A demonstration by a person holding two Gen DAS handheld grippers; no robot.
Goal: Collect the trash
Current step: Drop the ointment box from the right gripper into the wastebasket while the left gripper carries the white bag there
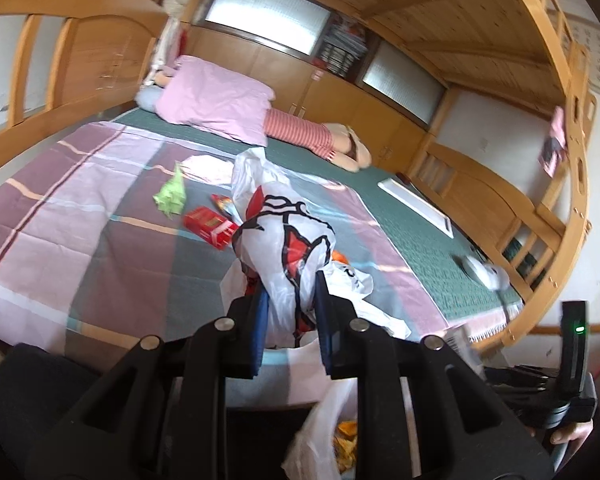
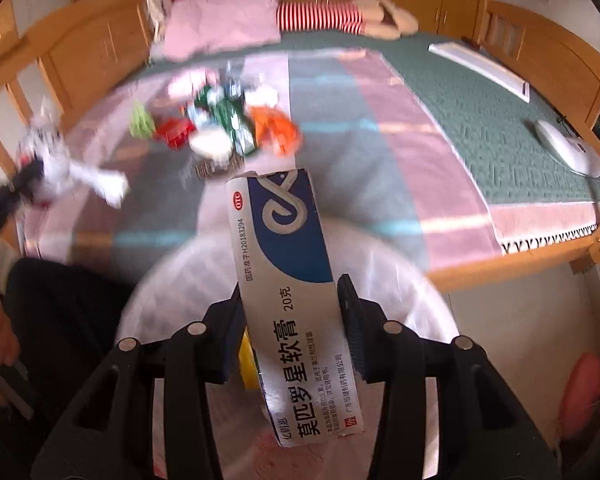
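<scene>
We are seeing the ointment box (image 2: 296, 304) closest to the right wrist lens, lying lengthwise between the fingers of the right gripper (image 2: 292, 300); a gap is showing at the right finger, so the jaws are standing apart and the carton is looking loose, likely about to drop into the pale, blurred bag mouth (image 2: 400, 280) below. The left gripper (image 1: 290, 292) is clamping the gathered neck of the white plastic bag (image 1: 296, 240), probably holding it up as the trash sack. More litter is waiting on the bed (image 1: 60, 216): a red box (image 1: 210, 226) and a green wrapper (image 1: 172, 196)
</scene>
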